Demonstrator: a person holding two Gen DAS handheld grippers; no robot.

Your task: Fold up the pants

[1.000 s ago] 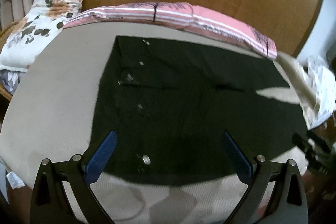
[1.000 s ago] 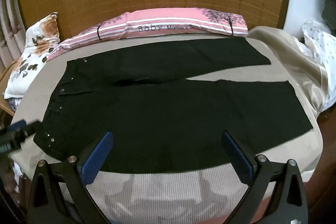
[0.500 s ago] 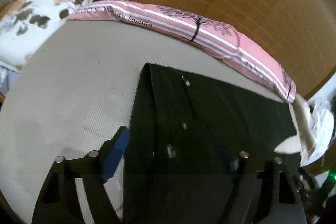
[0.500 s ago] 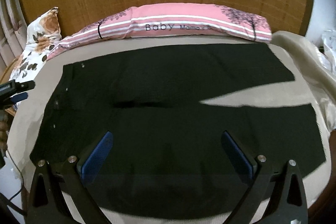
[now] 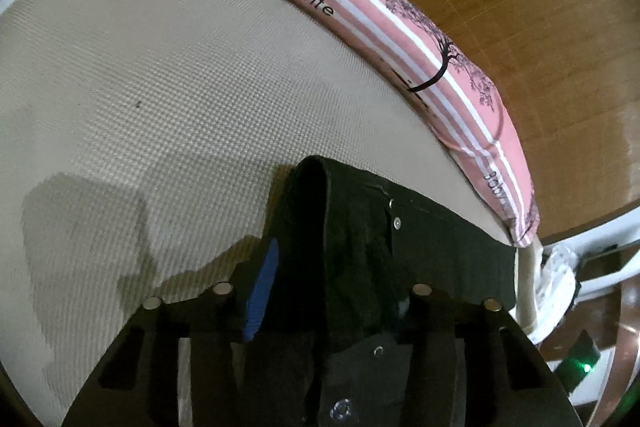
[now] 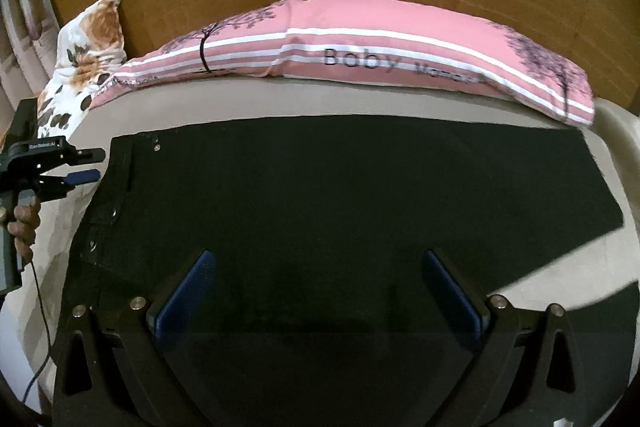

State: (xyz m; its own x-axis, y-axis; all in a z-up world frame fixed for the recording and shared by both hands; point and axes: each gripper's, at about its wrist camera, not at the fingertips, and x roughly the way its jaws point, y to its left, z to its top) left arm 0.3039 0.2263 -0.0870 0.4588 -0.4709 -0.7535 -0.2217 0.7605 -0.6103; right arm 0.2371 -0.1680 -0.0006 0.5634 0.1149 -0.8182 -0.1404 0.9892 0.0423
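The bed carries the black pants spread flat, waistband at the left, legs running right toward the pink pillow. A second ago the left claw stood wide above the cloth; now it has pinched the waistband into a raised ridge, so the first fold seems begun. The right claw still hovers wide over the near leg.

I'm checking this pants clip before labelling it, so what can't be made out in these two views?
- Left wrist: the left tongs close in around the waistband of the pants; black cloth hides the right pad, so the grip is unclear.
- Right wrist: the near pants edge is hidden by the right tongs.
- Right wrist: the pillow lettering is partly blurred.
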